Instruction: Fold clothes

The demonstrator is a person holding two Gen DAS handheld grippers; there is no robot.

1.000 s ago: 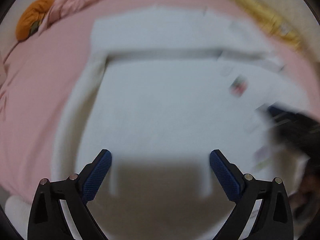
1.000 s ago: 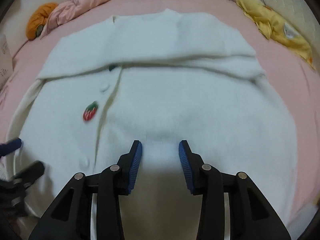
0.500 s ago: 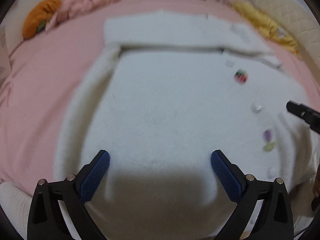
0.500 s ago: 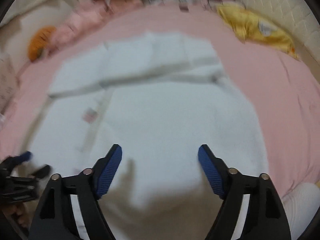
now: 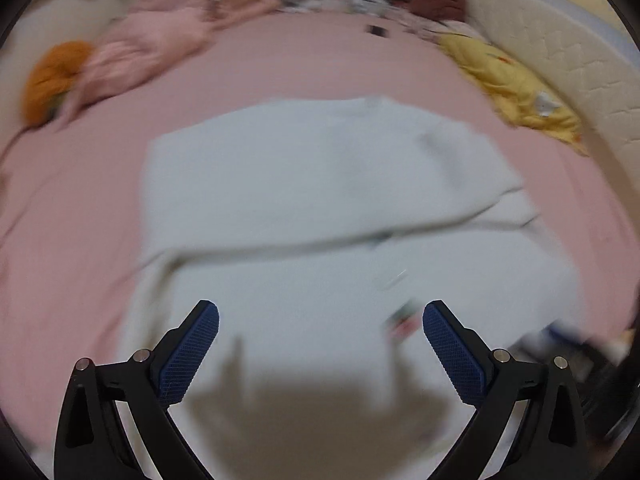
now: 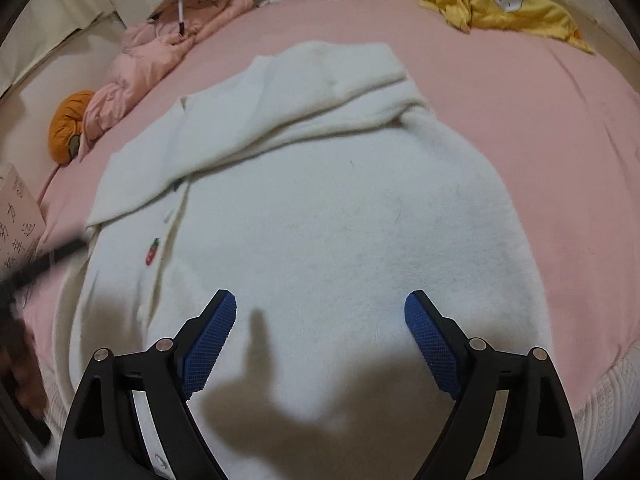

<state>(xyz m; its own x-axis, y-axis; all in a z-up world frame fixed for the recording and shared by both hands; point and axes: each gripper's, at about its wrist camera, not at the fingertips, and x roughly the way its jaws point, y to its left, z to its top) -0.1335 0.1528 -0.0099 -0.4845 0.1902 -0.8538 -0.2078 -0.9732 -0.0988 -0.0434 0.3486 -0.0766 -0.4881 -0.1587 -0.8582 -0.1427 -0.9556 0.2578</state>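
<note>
Both grippers are up off the cloth, and the white cardigan (image 6: pixel 320 208) lies flat on the pink bed (image 6: pixel 520 92), its long axis running from six o'clock, right under the fingers, up toward twelve o'clock. The sleeves are already laid across the upper body in a band slanting from about nine o'clock up to one o'clock.

The right gripper (image 6: pixel 320 336) has its fingers (image 6: pixel 210 344) spread wide; the jaws have just been opening, and nothing sits between them, only fuzzy knit showing below. Their shadow falls on the hem at six o'clock. The button strip with the little strawberry patch (image 6: pixel 153 251) lies at about nine o'clock of this gripper, so the right hand sits over the right half of the garment.

In the blurred left-wrist view, the left gripper (image 5: pixel 320 344) is equally wide apart and holds nothing. The cardigan (image 5: pixel 320 184) fills the middle of its view, the sleeve fold crossing from nine to three o'clock.

What the next move turns on, as I read it: the hem lies nearest both hands, at six o'clock, and the collar farthest, at twelve. A bottom-to-top fold looks due, each hand pinching its own hem corner. The right one looks better placed. Off at one o'clock, a yellow garment (image 6: pixel 500 0) waits, well apart.
</note>
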